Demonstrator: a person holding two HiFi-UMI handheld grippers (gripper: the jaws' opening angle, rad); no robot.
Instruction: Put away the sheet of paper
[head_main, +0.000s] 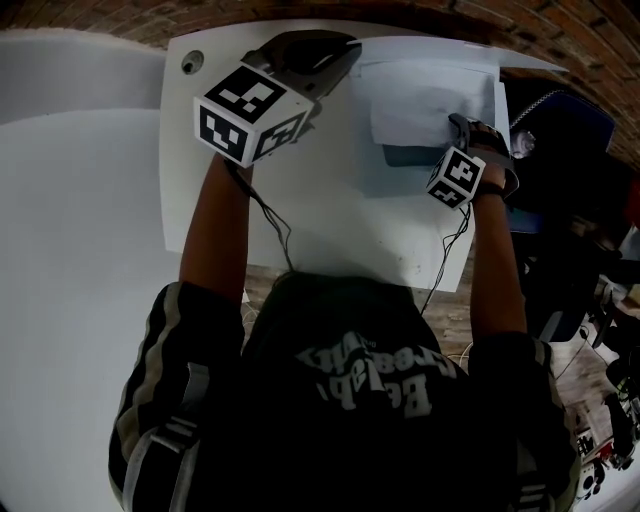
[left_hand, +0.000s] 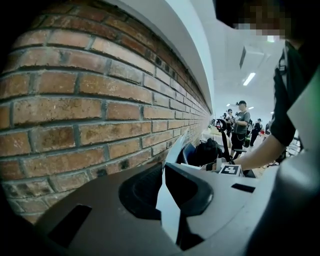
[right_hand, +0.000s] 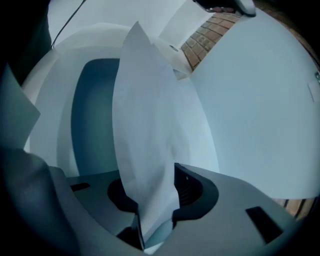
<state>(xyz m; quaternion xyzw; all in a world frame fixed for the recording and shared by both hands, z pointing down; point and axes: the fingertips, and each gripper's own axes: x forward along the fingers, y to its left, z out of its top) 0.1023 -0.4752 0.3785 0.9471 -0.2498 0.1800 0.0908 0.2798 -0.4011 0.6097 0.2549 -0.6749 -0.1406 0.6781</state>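
- Our left gripper (left_hand: 163, 174) fingers pinch a thin white flap (left_hand: 167, 210).
- Our right gripper (right_hand: 150, 186) fingers stand wide, with the sheet of paper (right_hand: 150, 120) between them, not squeezed.

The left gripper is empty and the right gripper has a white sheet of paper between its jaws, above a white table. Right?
Not quite. The left gripper is not empty: the left gripper view shows its jaws closed on a thin white sheet. The right gripper does have a white sheet of paper between its jaws, above the white table.
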